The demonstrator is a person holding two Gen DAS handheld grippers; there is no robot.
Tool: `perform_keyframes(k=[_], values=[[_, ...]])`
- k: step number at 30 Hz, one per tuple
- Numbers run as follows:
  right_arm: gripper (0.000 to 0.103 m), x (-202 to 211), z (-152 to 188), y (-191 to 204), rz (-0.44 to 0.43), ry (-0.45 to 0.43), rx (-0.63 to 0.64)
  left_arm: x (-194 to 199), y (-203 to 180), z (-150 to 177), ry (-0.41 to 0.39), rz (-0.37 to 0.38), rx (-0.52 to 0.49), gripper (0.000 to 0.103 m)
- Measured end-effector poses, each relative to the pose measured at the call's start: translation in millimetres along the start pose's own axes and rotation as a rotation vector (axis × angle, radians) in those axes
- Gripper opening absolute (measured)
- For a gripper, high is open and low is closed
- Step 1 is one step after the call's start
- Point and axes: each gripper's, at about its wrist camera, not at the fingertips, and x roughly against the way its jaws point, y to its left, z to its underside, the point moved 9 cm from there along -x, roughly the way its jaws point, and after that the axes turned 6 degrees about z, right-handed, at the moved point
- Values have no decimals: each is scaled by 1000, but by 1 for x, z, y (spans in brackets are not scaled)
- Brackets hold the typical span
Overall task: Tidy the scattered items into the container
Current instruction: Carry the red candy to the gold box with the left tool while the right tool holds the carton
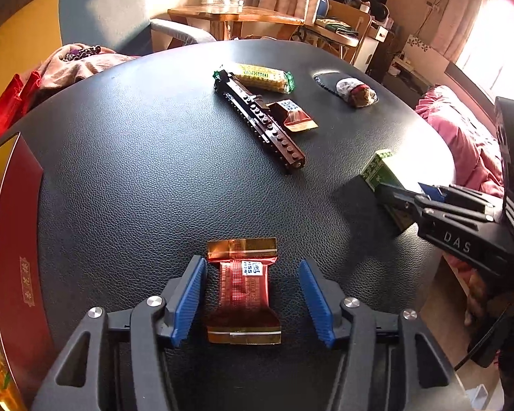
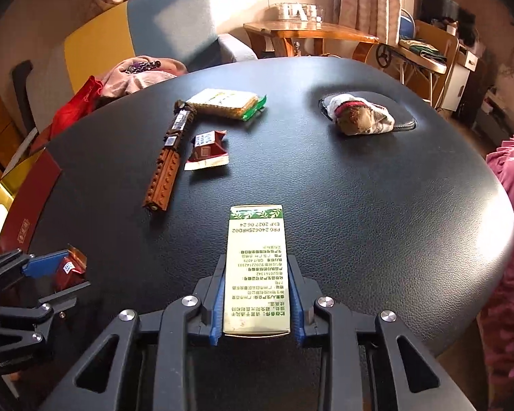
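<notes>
on the table (image 1: pixel 154 171) a wrapped sweet (image 1: pixel 243 291) lay between the left gripper (image 1: pixel 252 299) pads, with the box container (image 1: pixel 13 257) at the table's left edge. the carton (image 2: pixel 255 270) lay between the right gripper (image 2: pixel 257 303) pads. farther back lay a brick bar (image 1: pixel 260 123), a second sweet (image 1: pixel 294 116) just right of it, a biscuit pack (image 1: pixel 262 77) behind, and a wrapped lump (image 1: pixel 356 92) to the right

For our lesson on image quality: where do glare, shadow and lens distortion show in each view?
Left wrist view: window light blows out the upper right corner, the green box casts a dark shadow leftward, and the black table bulges from fisheye. Right wrist view: sheen whitens the table's right edge; the top window is overexposed.
</notes>
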Motion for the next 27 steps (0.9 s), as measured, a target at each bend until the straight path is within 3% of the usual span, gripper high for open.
perform_keyframes(k=[3,8,18,27], values=[[31,3,3,8,-22,-1,8,3,3,3,-14,-34,-18,37],[32,5,7,24,-41,-5,31,12,6,11,-29,-54,-7,33],[32,10,16,48,-63,-3,51,38,2,27,-65,-61,21,32],[32,14,29,83,-72,-8,140,109,25,19,-214,-76,112,32]])
